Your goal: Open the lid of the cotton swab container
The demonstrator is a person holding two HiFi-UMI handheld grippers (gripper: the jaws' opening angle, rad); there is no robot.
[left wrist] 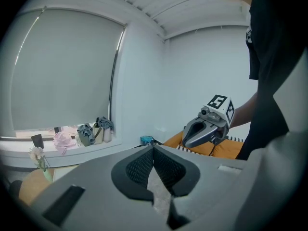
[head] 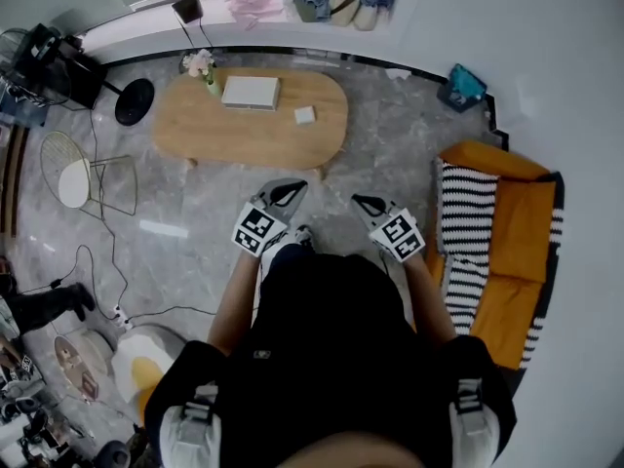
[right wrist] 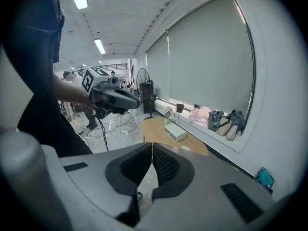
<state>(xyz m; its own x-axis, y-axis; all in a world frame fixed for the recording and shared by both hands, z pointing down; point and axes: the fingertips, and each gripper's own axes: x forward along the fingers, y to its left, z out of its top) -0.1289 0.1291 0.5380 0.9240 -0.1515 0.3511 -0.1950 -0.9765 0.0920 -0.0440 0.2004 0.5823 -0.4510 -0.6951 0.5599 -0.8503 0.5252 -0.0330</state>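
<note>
- A wire chair (head: 78,175) with a round pale seat is seen at the far left, on the grey marbled floor (head: 390,144).
- An oval wooden table (head: 195,130) is set beyond the chair, toward the middle of the head view.
- A flower vase (head: 205,68) is stood at the table's left far edge.
- A pale rectangular box (head: 251,92) is laid just right of the vase, and a small white square item (head: 305,115) is laid further right, apart from the box.
- Which of these two is the cotton swab container cannot be told. Both are on the table top, well apart from both grippers.
- The left gripper (head: 291,191) is held in front of the person's body, short of the table's near edge. Its jaws are seen pressed fully together in the left gripper view, with nothing between them.
- The right gripper (head: 365,203) is held near it at about the same level, also short of the table. Its jaws are likewise brought fully together, and nothing is gripped.
- A teal item (head: 463,86) is seen on the floor by the wall.
- An orange sofa (head: 522,213) with a black-and-white striped throw (head: 468,213) is placed at the far right.
</note>
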